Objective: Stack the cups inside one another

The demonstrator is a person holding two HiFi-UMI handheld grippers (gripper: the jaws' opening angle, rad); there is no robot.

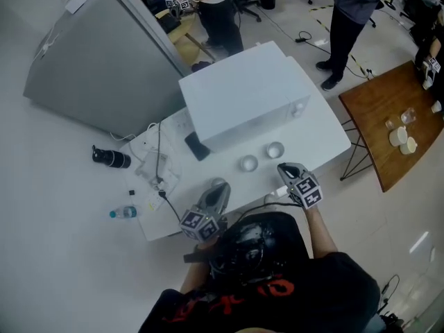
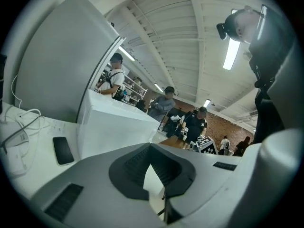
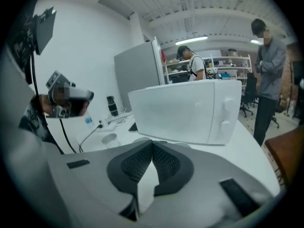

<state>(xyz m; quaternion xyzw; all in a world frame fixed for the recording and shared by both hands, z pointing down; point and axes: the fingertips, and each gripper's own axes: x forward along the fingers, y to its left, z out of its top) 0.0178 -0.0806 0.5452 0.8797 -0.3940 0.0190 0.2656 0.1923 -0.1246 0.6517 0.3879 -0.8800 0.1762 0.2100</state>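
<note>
Two small clear cups stand upright and apart on the white table (image 1: 326,148), in front of a white microwave: one cup (image 1: 248,163) to the left, the other cup (image 1: 275,150) to the right. My right gripper (image 1: 284,166) hovers just on the near side of the right-hand cup, jaws shut and empty. In the right gripper view its jaws (image 3: 152,144) meet, and one cup (image 3: 109,138) shows to the left beyond them. My left gripper (image 1: 220,184) sits near the table's front edge, short of the left cup, also shut (image 2: 151,147) with nothing in it.
The white microwave (image 1: 243,96) fills the back of the table. A black phone (image 1: 196,146) lies left of the cups, beside a power strip with cables (image 1: 156,165). A wooden table (image 1: 388,116) stands to the right. People stand behind.
</note>
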